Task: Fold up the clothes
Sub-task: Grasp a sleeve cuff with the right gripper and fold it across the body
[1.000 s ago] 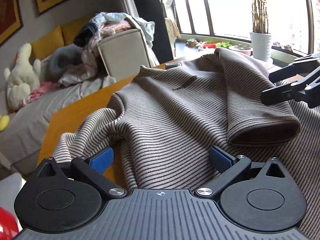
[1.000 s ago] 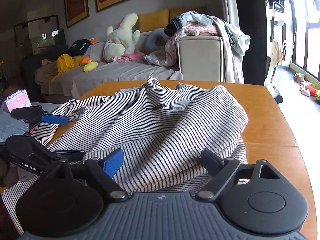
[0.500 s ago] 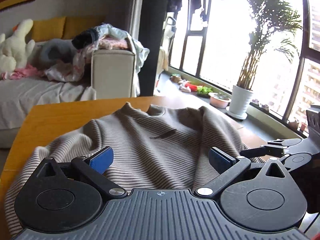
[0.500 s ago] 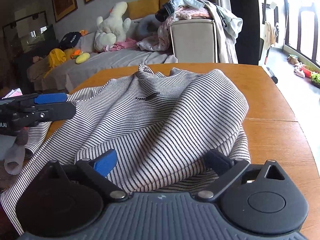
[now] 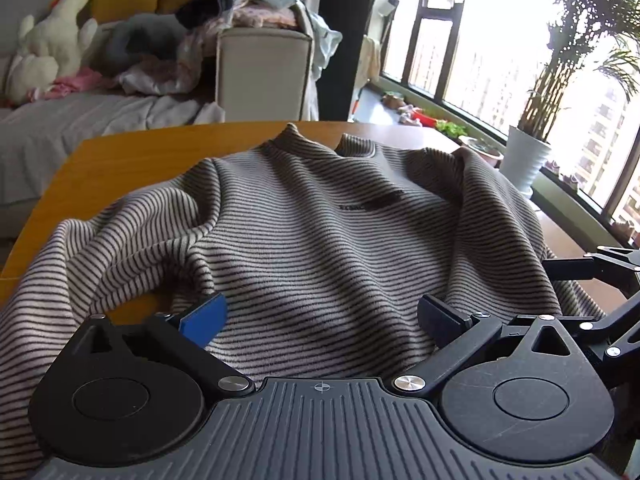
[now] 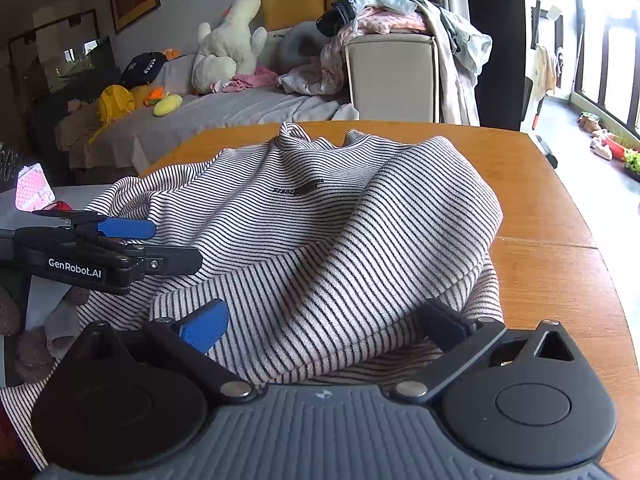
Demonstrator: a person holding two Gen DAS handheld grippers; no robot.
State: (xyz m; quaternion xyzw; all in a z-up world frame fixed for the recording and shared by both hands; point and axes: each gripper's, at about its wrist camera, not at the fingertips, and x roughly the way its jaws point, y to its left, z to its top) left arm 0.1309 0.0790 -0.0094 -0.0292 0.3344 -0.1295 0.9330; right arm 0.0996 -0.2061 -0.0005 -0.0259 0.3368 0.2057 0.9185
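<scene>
Both grippers' jaws gape wide over the rumpled, soft ribbed striped sweater (image 5: 320, 240).

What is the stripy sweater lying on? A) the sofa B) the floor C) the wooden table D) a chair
C: the striped sweater is spread over the orange wooden table, with bare tabletop showing around it; the sofa sits behind, farther back.

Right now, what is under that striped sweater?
The striped sweater lies on an orange wooden table, whose bare top shows around it. Whatever else might lie beneath is covered by the fabric.
</scene>
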